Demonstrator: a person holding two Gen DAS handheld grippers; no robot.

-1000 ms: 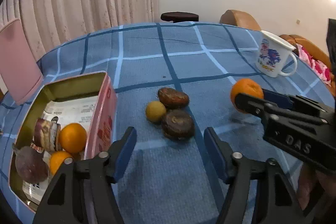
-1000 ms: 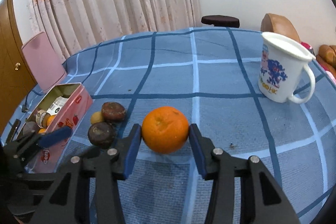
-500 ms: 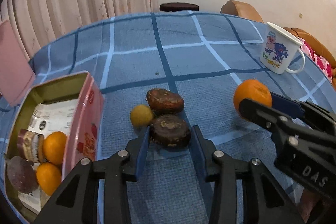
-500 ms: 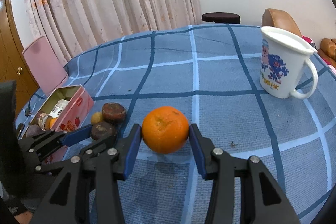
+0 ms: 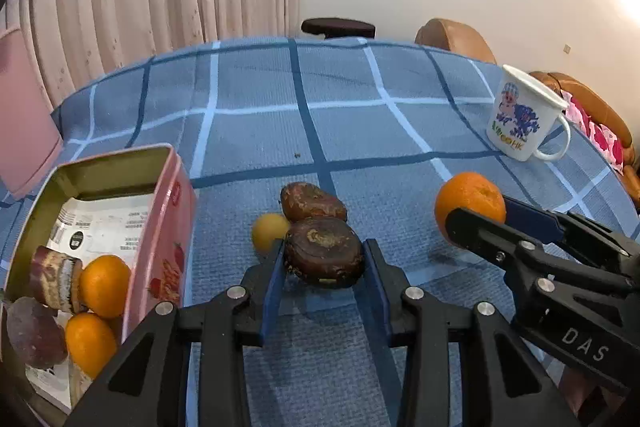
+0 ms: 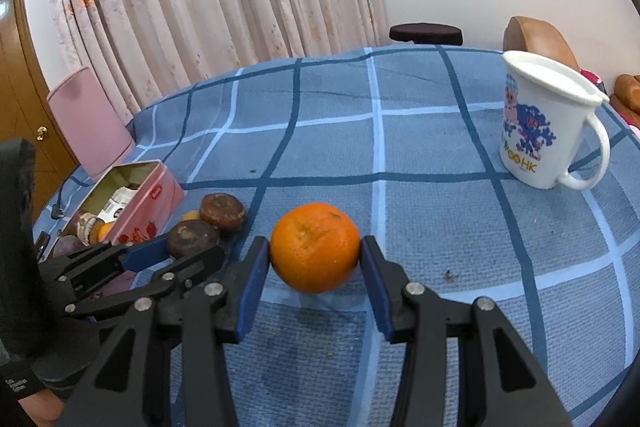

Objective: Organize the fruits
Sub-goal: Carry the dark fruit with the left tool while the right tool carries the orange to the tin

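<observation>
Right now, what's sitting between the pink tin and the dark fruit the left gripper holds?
Only a small yellow fruit, seen in the left wrist view.

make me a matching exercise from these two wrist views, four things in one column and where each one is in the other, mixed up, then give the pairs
Things:
1. orange
2. dark brown fruit
3. small yellow fruit
4. white mug

Places:
A. on the cloth, touching the left side of the gripped brown fruit
B. between the fingers of the right gripper
C. standing upright at the far right of the table
D. between the fingers of the left gripper

Pairs: 1-B, 2-D, 3-A, 4-C

The pink tin, already holding two oranges, is in no pair.
</observation>
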